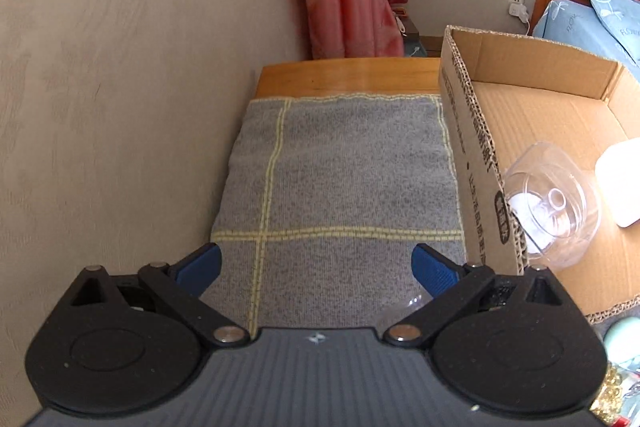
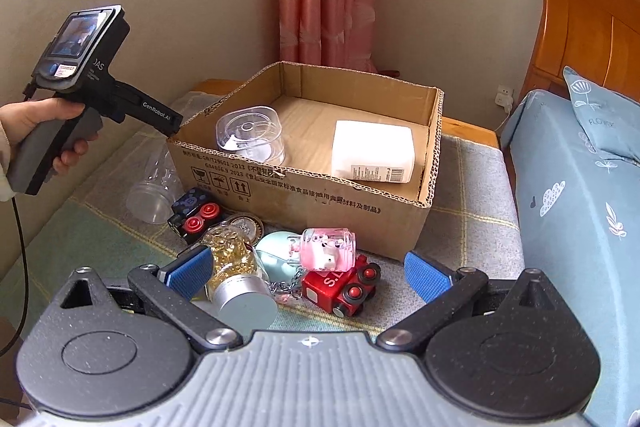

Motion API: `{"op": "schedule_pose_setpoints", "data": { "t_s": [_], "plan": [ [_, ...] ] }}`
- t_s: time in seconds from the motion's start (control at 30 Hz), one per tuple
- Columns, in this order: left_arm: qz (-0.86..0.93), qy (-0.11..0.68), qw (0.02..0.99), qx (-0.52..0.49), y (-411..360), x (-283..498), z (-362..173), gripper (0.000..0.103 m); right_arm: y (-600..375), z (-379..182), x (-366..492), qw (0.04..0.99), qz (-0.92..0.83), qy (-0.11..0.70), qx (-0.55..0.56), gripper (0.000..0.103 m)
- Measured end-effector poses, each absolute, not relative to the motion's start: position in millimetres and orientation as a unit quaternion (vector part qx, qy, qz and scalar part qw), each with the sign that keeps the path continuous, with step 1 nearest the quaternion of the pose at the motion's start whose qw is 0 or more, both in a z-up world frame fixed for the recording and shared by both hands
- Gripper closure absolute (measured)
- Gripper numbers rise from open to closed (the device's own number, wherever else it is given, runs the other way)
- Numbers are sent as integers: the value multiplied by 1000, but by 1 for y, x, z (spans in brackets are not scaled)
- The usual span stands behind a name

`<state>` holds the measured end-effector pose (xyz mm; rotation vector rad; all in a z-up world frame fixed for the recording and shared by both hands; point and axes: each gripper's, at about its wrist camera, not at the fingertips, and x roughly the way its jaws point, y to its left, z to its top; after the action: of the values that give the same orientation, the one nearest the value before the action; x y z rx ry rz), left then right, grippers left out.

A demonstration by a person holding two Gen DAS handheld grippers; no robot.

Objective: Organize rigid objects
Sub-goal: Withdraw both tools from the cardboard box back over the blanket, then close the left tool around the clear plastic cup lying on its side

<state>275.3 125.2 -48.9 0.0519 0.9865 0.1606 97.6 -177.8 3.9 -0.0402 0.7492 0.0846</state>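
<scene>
The right gripper (image 2: 306,273) hangs released over the toy pile, its 2 blue pads spread wide with nothing between them. Nearest, at 6 o'clock, a gold-flake bottle (image 2: 236,267) with a silver cap lies touching the left pad. Just past it sit a pink character jar (image 2: 328,247) and, at 5 o'clock of that, a red toy truck (image 2: 344,287). I judge the next step is picking 1 of these: close on the truck's flat sides, not the round jar, so it won't roll free. Further, at 11 o'clock, lie a black toy car (image 2: 194,213) and a clear cup (image 2: 154,189). Beyond stands the cardboard box (image 2: 304,195), already holding a clear round container (image 2: 250,139) and a white pack (image 2: 372,157). The left gripper (image 1: 316,267), also released and holding nothing, hovers over the grey blanket (image 1: 340,167).
</scene>
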Motion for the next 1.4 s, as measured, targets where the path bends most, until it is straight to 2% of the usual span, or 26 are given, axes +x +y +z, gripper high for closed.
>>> {"op": "schedule_pose_setpoints", "data": {
  "t_s": [0.43,0.73,1.1,1.4],
  "plan": [
    [25,494,868,38,109,199,-57,2,-166,-5,95,922,73,377,-48,0],
    [-6,500,865,26,98,136,-63,2,-129,-33,92,906,105,405,-56,0],
    [-25,440,897,3,104,93,-39,2,-143,-59,93,899,74,431,-12,0],
    [-99,417,902,42,76,59,-24,2,-181,-56,75,900,67,431,4,0]
  ]
}}
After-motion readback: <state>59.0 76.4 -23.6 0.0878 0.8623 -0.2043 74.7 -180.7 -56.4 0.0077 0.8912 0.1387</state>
